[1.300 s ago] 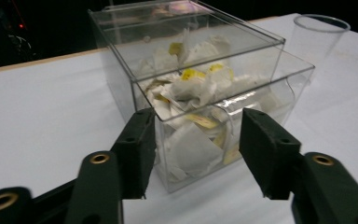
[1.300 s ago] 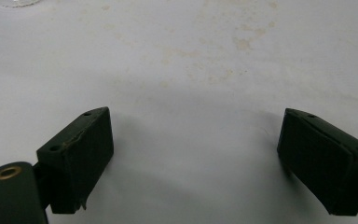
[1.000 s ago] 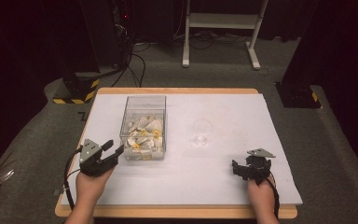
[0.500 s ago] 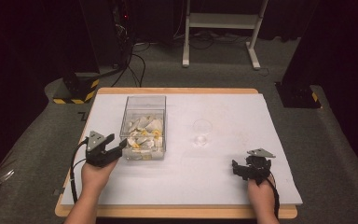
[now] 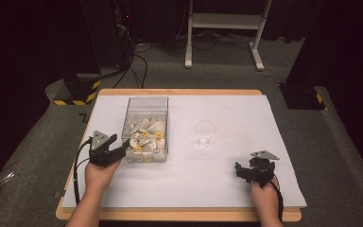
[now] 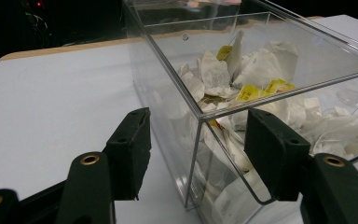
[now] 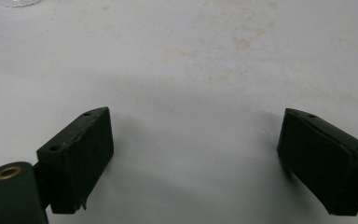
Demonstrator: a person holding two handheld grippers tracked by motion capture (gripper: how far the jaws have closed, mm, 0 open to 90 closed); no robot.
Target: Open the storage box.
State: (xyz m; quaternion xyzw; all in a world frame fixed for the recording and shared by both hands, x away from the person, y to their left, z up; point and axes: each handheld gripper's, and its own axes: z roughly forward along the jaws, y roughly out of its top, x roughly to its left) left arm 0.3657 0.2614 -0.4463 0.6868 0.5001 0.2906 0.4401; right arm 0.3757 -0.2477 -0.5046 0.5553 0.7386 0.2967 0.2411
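At box corner, left tongs (image 5: 123,150) low, parted, astride clear box (image 5: 146,105) wall.

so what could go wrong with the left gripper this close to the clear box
The left gripper has just been opening, and its jaws straddle the near corner of the clear box without pressing on it. Closing here would likely pinch the wall, not a tea bag, and could drag or tip the box. A glass stands apart to the right of the box; a hard shove might slide the box toward it.
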